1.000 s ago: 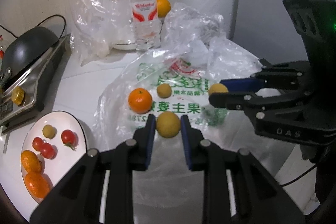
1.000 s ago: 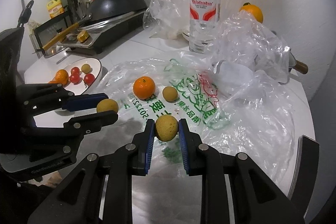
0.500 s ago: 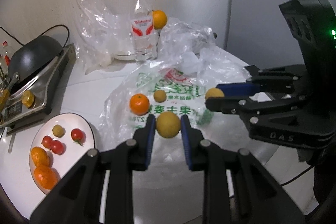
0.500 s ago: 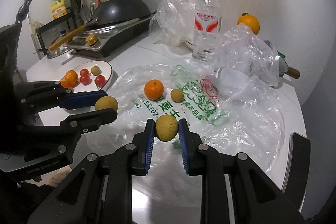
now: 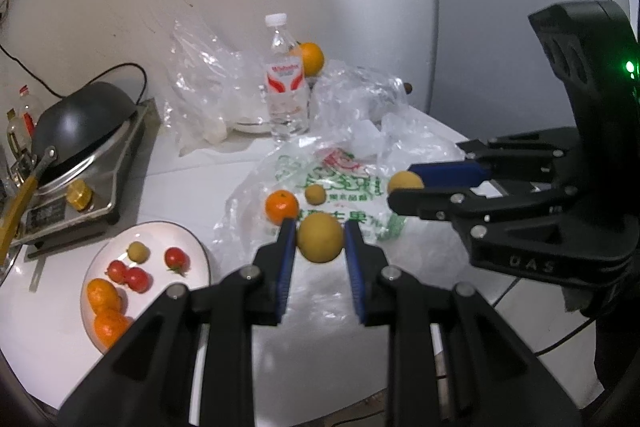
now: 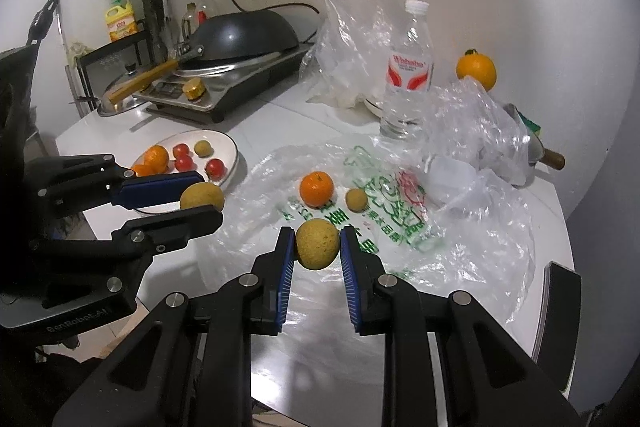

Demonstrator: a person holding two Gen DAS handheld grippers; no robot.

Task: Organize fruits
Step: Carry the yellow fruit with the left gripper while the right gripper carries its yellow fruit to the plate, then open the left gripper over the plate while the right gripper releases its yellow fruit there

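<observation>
Each claw, left [image 5: 320, 245] and right [image 6: 317, 245], clamps one yellow fruit above the surface's [image 6: 328, 359] bare near edge; two fruits lie on the printed bag [image 6: 384, 211].

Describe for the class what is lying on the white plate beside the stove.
On the white plate lie three cherry tomatoes, one small yellow-green fruit and two mandarins. In the right wrist view the left tool covers the plate's near edge.
</observation>
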